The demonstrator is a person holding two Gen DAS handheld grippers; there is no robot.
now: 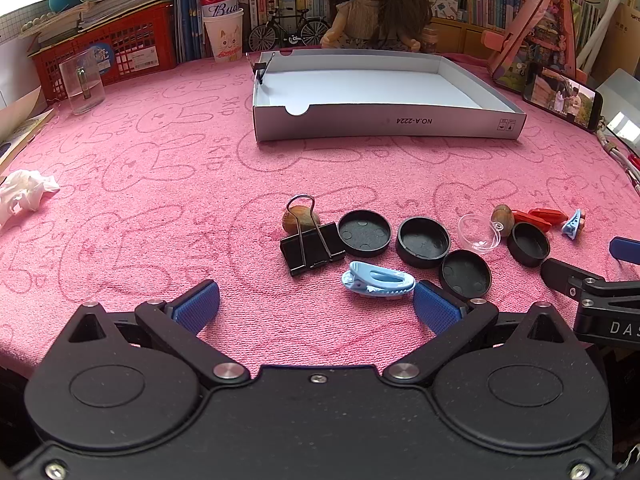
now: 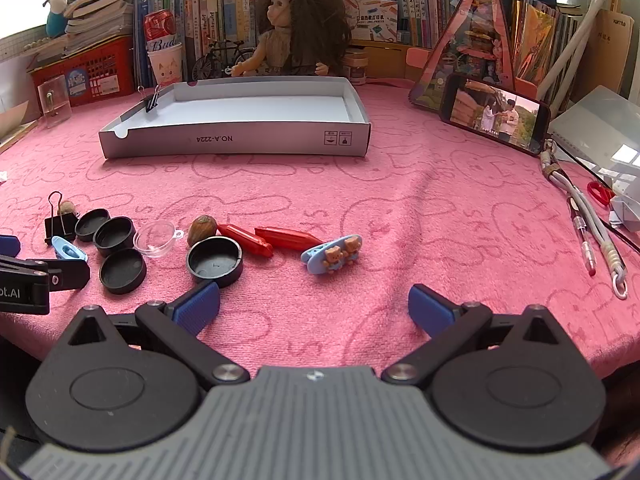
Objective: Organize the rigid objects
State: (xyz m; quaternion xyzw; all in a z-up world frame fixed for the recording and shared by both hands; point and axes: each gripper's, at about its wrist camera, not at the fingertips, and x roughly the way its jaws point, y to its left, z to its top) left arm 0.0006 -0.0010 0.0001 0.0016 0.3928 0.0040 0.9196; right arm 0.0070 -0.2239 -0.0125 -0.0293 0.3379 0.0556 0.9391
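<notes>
Books, a doll and a red basket back a tabletop covered in pink bunny-print cloth. Both tools are spread wide and hold nothing: the left tool hovers just short of a blue hair clip, with a black binder clip and black caps just beyond it; the right tool faces a blue bear clip, two red clips and another black cap ahead and to its left. Well beyond both sits a shallow white box, bare but for a small binder clip on its wall. Sorting seems barely begun, and the step in hand looks like the first approach. Next, the left tool would likely need to ease forward, straddle the blue hair clip and close on it.
</notes>
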